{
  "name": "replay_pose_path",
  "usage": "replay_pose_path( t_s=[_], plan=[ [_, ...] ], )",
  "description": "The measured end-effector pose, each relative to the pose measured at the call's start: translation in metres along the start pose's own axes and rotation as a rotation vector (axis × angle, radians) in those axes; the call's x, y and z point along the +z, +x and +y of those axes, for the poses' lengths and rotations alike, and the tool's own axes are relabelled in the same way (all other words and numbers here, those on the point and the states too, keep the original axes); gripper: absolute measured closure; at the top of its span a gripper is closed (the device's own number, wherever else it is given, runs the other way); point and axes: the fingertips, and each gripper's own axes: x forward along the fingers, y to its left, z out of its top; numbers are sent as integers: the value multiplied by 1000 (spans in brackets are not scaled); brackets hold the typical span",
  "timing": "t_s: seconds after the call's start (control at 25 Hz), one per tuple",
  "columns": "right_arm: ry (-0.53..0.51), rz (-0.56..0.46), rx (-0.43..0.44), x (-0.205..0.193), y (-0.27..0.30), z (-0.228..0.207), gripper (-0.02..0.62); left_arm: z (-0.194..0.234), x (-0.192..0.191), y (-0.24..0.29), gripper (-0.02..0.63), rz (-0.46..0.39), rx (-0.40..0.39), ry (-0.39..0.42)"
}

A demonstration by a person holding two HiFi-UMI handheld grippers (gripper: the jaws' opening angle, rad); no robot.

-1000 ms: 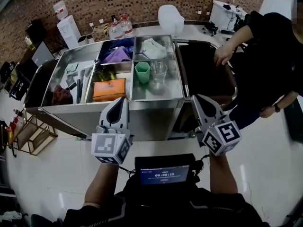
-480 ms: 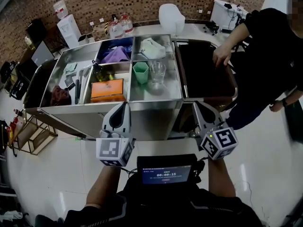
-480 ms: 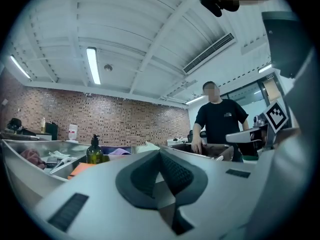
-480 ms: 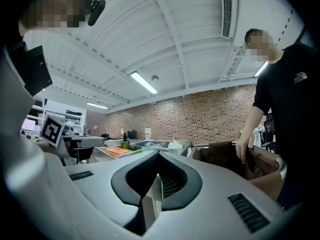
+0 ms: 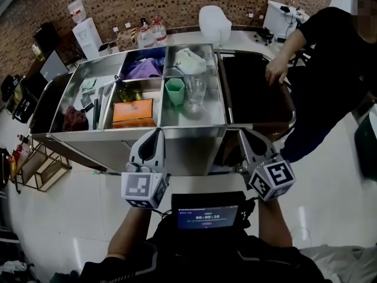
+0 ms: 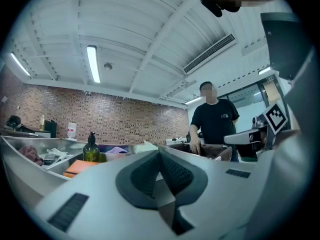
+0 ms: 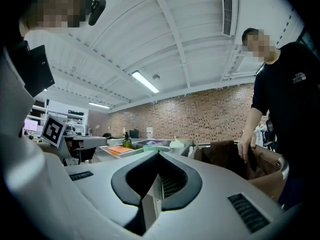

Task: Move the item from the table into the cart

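Layout: a steel counter [image 5: 189, 145] with open compartments stands ahead of the operator. The cart [image 5: 253, 87], lined in dark brown, abuts the counter's right side. A person [image 5: 330, 69] stands beyond the cart with one hand [image 5: 275, 71] on its far rim.

Task item: the task does not single one out, and none is in the cart or in a grip. All candidates lie in the counter's compartments. An orange box [image 5: 135, 112] lies flat in the near middle compartment, its long axis running left to right. A bottle [image 5: 125, 89] sits just behind it. A green cup [image 5: 176, 90] and a glass [image 5: 196, 90] stand upright side by side in the compartment nearest the cart.

Grippers: the left hand-held gripper [image 5: 155, 135] is clenched on nothing and held level at the counter's near wall, short of the compartments. The right hand-held gripper [image 5: 246, 137] is likewise clenched and empty, level, facing the junction of counter and cart.

Deciding relation: the box lies straight ahead of the left hand-held gripper, just over the near wall, broadside to it. The cup and glass lie ahead between the two, somewhat nearer the left. The cart lies ahead and right of the right one.

Judgement: the left is better placed to pick. Either must release its jaws before any pick.
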Motion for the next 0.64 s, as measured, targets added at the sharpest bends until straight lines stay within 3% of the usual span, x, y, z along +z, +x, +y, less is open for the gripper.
replay_pose_path(
  t_s=[0.4,0.64],
  plan=[
    [-6,9,5,-1,-3,2,594,-4,-4,-3,606,21,-9,1],
    [-2,15,12,-2,-1,6,594,0,4,-3,606,-9,2,-4]
  ],
)
